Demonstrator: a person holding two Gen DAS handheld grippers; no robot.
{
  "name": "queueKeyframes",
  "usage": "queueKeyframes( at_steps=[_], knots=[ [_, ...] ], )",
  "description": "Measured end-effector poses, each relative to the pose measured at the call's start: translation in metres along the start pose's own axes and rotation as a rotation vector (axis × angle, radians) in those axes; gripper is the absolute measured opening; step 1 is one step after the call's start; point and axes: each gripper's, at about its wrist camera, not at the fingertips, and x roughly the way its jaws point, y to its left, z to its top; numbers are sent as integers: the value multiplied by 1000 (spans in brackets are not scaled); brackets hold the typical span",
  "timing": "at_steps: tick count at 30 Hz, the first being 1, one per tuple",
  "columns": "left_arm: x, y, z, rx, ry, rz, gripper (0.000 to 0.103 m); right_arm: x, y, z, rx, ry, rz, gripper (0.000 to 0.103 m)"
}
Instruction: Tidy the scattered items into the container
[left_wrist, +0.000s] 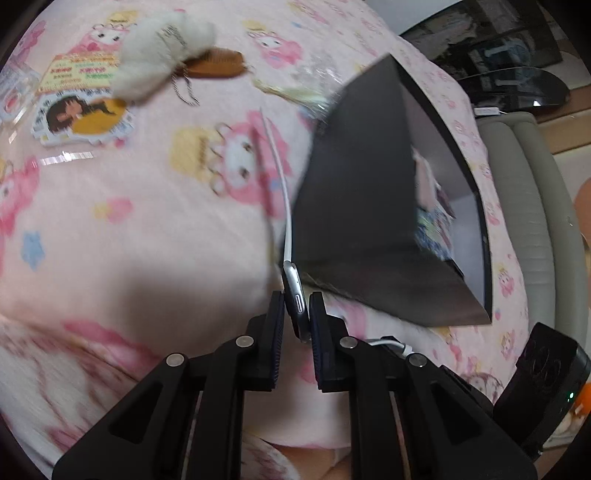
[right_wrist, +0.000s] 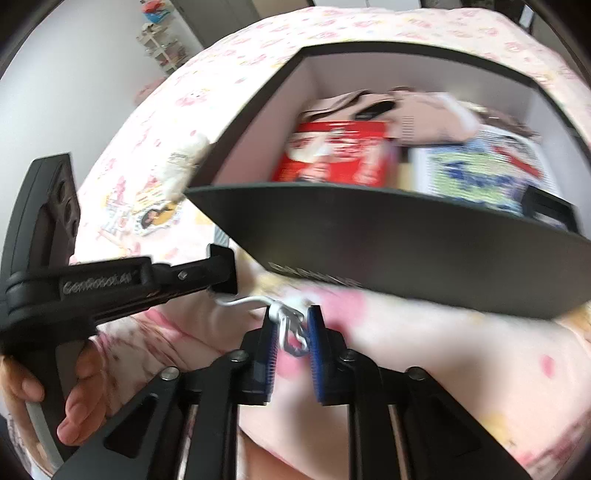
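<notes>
In the left wrist view, your left gripper (left_wrist: 297, 314) points down at a pink cartoon-print blanket (left_wrist: 147, 229) and is clamped on the edge of a slim grey phone-like device (left_wrist: 295, 295), with a white cable (left_wrist: 284, 184) curving away from its top and another stretch of cable showing just right of the fingers. The dark box (left_wrist: 362, 192), the container, stands just beside the device to the upper right, with colourful items partly visible inside. Farther off on the blanket, at the upper left, lie a fluffy white plush keychain (left_wrist: 162, 44), a brown tag (left_wrist: 218, 64) touching it, and printed cards (left_wrist: 85, 110). In the right wrist view, your right gripper (right_wrist: 291, 332) also points downward and is pinched on a bunched loop of white cable (right_wrist: 288, 328) with a small metal clip, low over the blanket (right_wrist: 424, 350). The open dark box (right_wrist: 406, 240) sits right ahead, near the gripper, holding a red package (right_wrist: 340, 155), a blue-and-green printed package (right_wrist: 480, 173) and beige fabric (right_wrist: 424, 107). At the left, your left hand (right_wrist: 77, 402) grips the handle of the other gripper (right_wrist: 221, 269), which reaches toward the box's near corner.
</notes>
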Motion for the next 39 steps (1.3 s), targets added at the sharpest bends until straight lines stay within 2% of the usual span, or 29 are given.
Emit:
queueKeyframes(
  at_steps=[4,8,10,12,14,16,17,19,21,23,25,28,30,32,33,38,39],
  knots=[
    [13,-19,-23,20,16,-20,15,-20,-20,-15,39,-10,-35,12],
    [17,-39,-32,48,22,-44,15,-33,-46,-35,100,-34,-40,12],
    [17,-51,-39,66,16,-55,15,-26,-54,-55,116,-61,-45,12],
    [22,-50,-42,76,19,-57,15,-40,-70,-64,118,-84,-64,12],
    [26,-49,-46,85,22,-25,14,-45,-77,-64,92,-88,-131,12],
    [27,-48,-46,111,12,7,14,-38,-84,-67,58,-34,-224,12],
    [26,-47,-45,119,19,7,14,-44,-95,-72,72,-20,-241,12],
    [22,-47,-41,145,48,1,14,-42,-107,-75,135,-10,-195,12],
    [14,-49,-37,169,59,5,22,-46,-116,-75,185,-19,-136,13],
    [1,-46,-32,199,26,31,28,-52,-118,-72,210,-56,-126,14],
    [-17,-31,-30,200,-20,36,40,-60,-114,-71,219,-89,-117,16],
    [-29,-18,-23,161,-49,43,44,-57,-113,-66,255,-93,-50,21],
    [-24,-10,-17,144,-52,78,44,-54,-111,-66,277,-65,16,22],
    [5,-16,-17,134,-50,97,44,-43,-107,-67,273,-2,88,24],
    [13,-18,-7,126,-49,99,44,-38,-105,-69,278,30,116,24],
    [30,-8,9,84,-43,43,43,-14,-83,-82,255,156,213,24],
    [33,-6,10,73,-36,51,39,-9,-79,-83,250,166,219,24]
  ],
)
